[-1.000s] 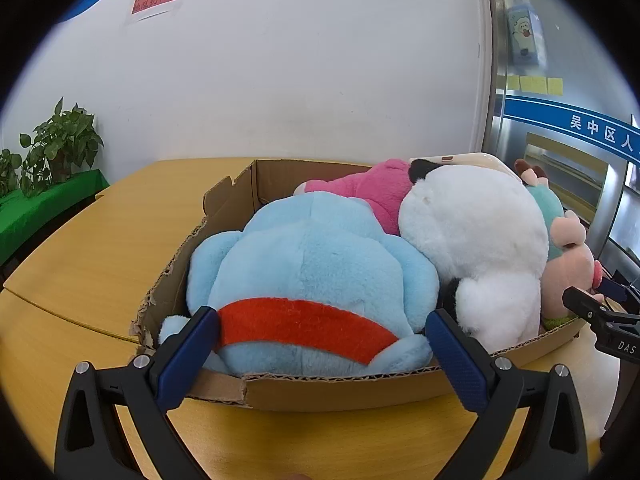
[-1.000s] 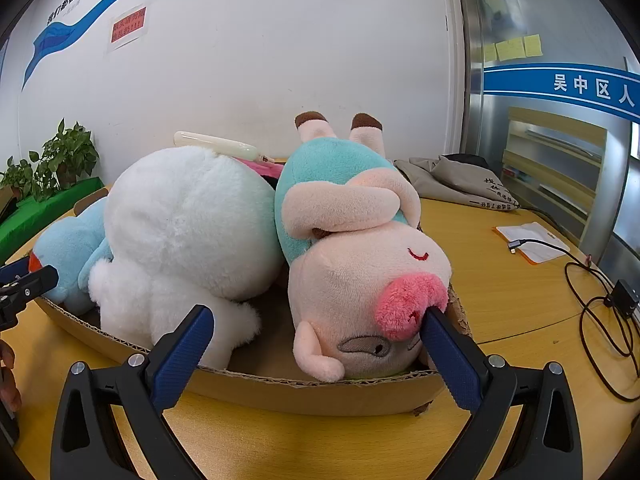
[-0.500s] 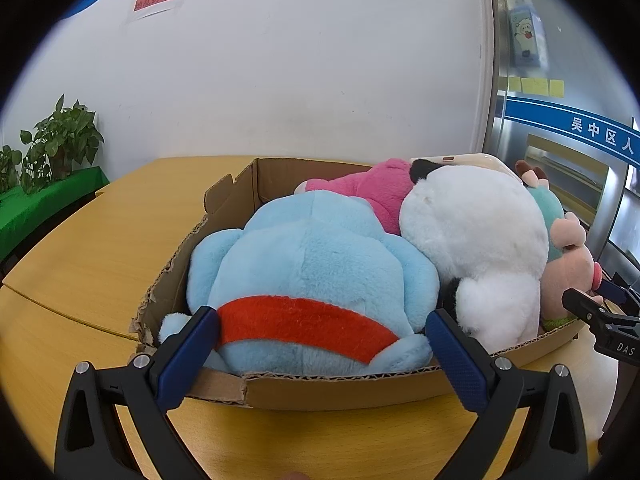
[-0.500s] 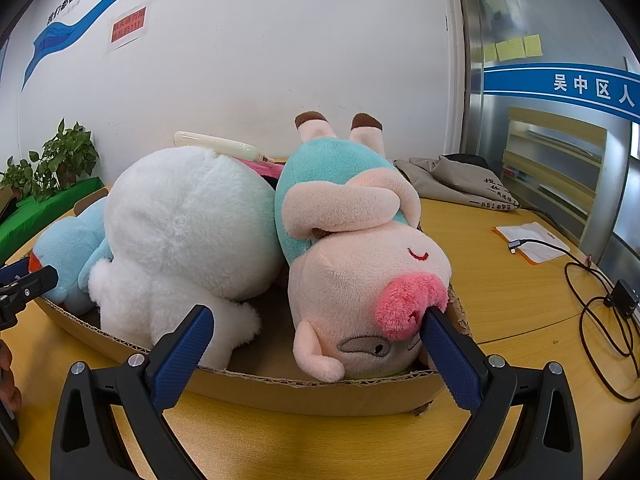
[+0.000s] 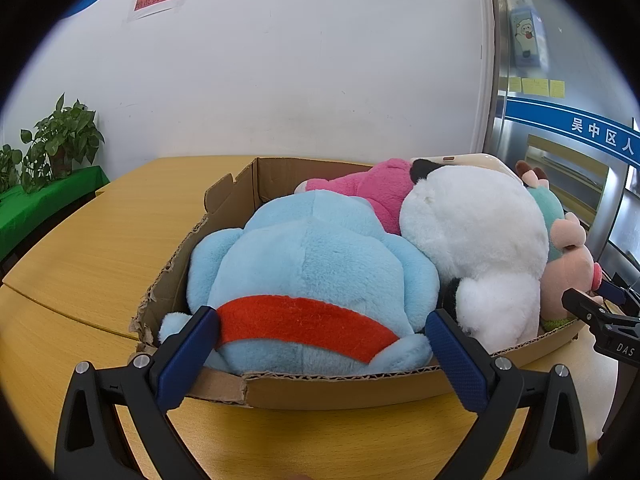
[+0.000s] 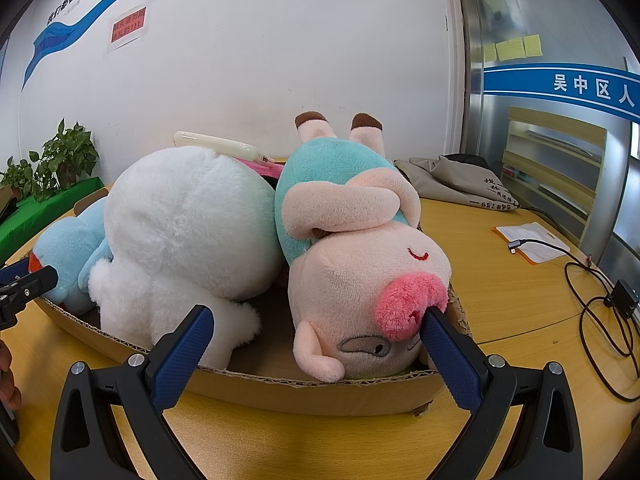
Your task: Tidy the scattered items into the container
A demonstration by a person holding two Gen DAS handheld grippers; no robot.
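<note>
A shallow cardboard box (image 5: 340, 390) (image 6: 320, 394) on the wooden table holds several plush toys. A light blue plush with a red band (image 5: 308, 272) (image 6: 68, 256) lies at the left end, a white plush (image 5: 476, 240) (image 6: 188, 236) in the middle, a pink plush (image 5: 372, 192) behind them, and a pig plush in teal (image 6: 360, 264) (image 5: 568, 264) at the right end. My left gripper (image 5: 320, 338) stands open just before the box front, its fingers either side of the blue plush. My right gripper (image 6: 316, 330) is open before the pig, holding nothing.
The wooden table (image 5: 104, 248) extends to the left and right of the box. On the right lie a grey cloth bag (image 6: 460, 180), a white pouch (image 6: 532, 240) and black cables with an adapter (image 6: 620, 300). Potted plants (image 5: 60, 140) on green cloth stand far left.
</note>
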